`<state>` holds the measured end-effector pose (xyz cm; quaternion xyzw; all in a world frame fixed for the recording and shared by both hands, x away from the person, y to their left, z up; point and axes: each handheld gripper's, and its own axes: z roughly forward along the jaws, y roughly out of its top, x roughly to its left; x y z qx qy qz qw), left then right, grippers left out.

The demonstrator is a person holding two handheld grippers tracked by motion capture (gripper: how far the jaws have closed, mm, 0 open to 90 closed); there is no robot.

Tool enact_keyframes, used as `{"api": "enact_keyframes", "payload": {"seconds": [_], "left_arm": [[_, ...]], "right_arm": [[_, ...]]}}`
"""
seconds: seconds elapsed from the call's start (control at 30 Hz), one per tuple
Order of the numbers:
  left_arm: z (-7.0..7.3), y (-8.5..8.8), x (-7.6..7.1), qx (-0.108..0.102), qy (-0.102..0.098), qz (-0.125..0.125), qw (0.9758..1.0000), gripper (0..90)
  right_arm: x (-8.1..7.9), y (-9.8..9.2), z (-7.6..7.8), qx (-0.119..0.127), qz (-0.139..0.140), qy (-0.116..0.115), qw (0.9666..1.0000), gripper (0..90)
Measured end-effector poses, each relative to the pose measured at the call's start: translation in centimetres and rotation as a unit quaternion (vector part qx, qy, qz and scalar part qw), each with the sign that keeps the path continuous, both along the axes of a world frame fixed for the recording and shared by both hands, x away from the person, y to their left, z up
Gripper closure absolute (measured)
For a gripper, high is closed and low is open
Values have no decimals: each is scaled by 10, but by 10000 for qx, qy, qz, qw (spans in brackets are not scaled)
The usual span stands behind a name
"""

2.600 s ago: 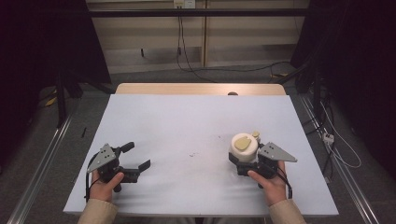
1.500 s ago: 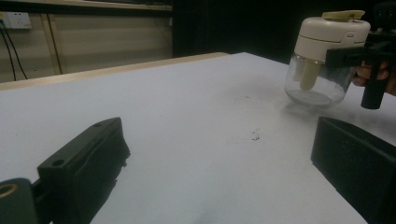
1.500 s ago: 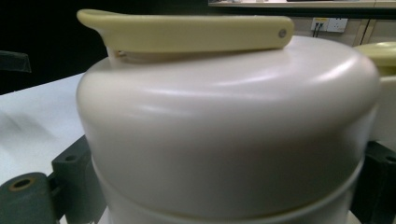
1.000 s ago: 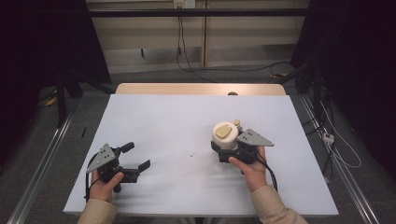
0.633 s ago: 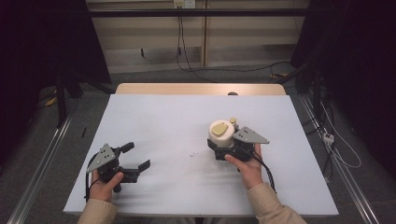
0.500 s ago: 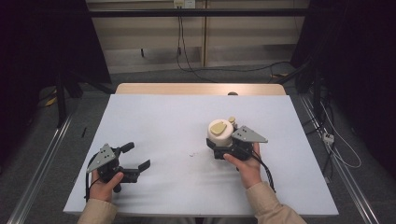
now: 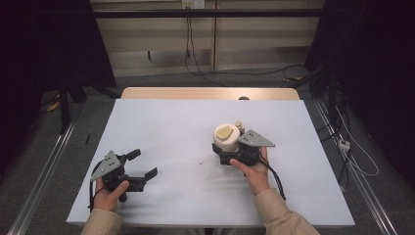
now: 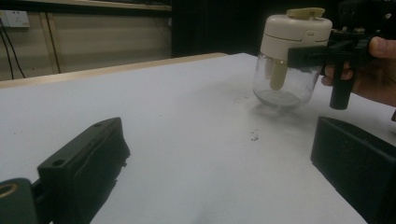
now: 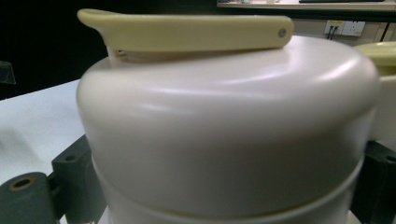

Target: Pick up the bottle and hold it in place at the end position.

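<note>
A glass jar point(image 7: 226, 137) with a cream lid and a pale yellow flip tab point(image 9: 187, 30) is right of the table's middle. My right gripper point(image 7: 229, 152) is shut on it, one black jaw on each side just under the lid point(image 9: 229, 126). In the left gripper view, the jar point(image 8: 289, 60) hangs at or just above the white tabletop point(image 7: 186, 122); I cannot tell if it touches. My left gripper point(image 7: 143, 163) rests near the front left, open with nothing between its jaws point(image 8: 219, 168).
Small dark specks point(image 7: 200, 161) lie on the white surface between the grippers. A wooden edge point(image 7: 210, 93) runs along the table's far side. Metal rails point(image 7: 44, 166) flank the table, and cables point(image 7: 352, 152) lie on the floor at the right.
My right gripper has carried the jar leftward and a little farther from the person, toward the table's middle. The left gripper has stayed put.
</note>
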<state>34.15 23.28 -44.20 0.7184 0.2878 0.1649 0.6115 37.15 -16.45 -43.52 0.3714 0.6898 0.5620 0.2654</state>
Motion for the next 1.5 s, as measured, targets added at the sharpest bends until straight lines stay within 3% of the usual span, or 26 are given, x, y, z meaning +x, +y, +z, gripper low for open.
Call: {"api": "enact_keyframes", "payload": {"seconds": [1.5], "left_arm": [[-1, -1, 0, 37, 23, -15, 10000, 31]], "right_arm": [[20, 17, -1, 35, 52, -51, 10000, 71]]}}
